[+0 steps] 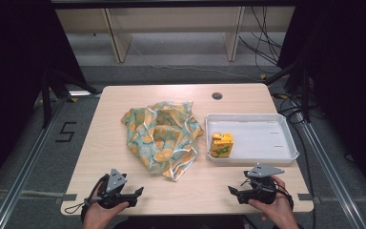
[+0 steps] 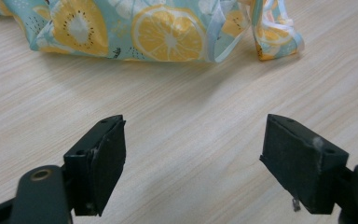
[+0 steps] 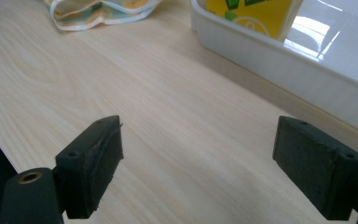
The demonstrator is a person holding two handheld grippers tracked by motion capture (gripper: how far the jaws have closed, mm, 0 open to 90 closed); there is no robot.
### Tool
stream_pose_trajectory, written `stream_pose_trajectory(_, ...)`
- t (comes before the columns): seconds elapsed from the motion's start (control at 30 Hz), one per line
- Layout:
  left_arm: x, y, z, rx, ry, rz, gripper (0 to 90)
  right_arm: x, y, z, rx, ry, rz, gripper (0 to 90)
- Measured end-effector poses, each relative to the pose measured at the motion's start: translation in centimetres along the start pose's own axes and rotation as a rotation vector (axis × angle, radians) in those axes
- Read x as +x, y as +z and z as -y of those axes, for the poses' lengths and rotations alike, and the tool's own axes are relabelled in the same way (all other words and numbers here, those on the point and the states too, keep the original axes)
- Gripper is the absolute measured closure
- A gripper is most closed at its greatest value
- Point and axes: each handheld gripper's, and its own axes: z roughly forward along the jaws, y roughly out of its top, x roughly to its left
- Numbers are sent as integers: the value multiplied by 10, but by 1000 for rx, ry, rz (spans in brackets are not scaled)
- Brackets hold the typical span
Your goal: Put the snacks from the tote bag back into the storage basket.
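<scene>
A crumpled light-blue cloth bag printed with orange slices [image 1: 163,138] lies in the middle of the wooden table [image 1: 124,171]; the left gripper view has it [image 2: 144,30] just beyond the jaws. A yellow juice carton [image 1: 221,144] stands in the left end of a white tray [image 1: 267,119], and its lower part [image 3: 256,14] appears in the right gripper view. My left gripper [image 1: 139,194] rests near the front left edge, open and holding nothing. My right gripper [image 1: 232,192] rests at the front right, below the tray, open and holding nothing.
A round cable hole [image 1: 217,95] sits near the table's far edge. Bare wood lies between the two grippers. Beyond the table are shelf legs and cables [image 1: 262,43] on the floor. The tray's near wall [image 3: 279,60] runs close to my right gripper.
</scene>
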Motion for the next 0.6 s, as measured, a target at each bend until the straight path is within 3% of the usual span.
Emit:
stream_pose_trajectory(0.03,-1,0,0,2,-10,5,214,-1,1,2,-6,-23,7,169)
stream_pose_trajectory(0.07,-1,1,0,1,-16,6,214,1,0,3,2,-7,1,169)
stream_pose_trajectory(0.1,-4,3,1,-33,-55,6,213,1,0,4,7,-10,4,169)
stream_pose_trajectory(0.23,-2,1,0,-13,-11,3,213,3,-3,9,5,-22,10,168)
stream_pose_trajectory(0.3,-3,3,1,-28,-35,1,214,3,-4,11,4,-45,7,168)
stream_pose_trajectory(0.33,-3,3,1,-20,-44,6,213,5,-5,12,12,-26,9,167)
stream_pose_trajectory(0.4,-2,2,1,-20,-19,0,213,3,-5,14,3,-62,8,167)
stream_pose_trajectory(0.6,-3,3,1,-24,-26,0,213,5,-4,16,7,-66,13,167)
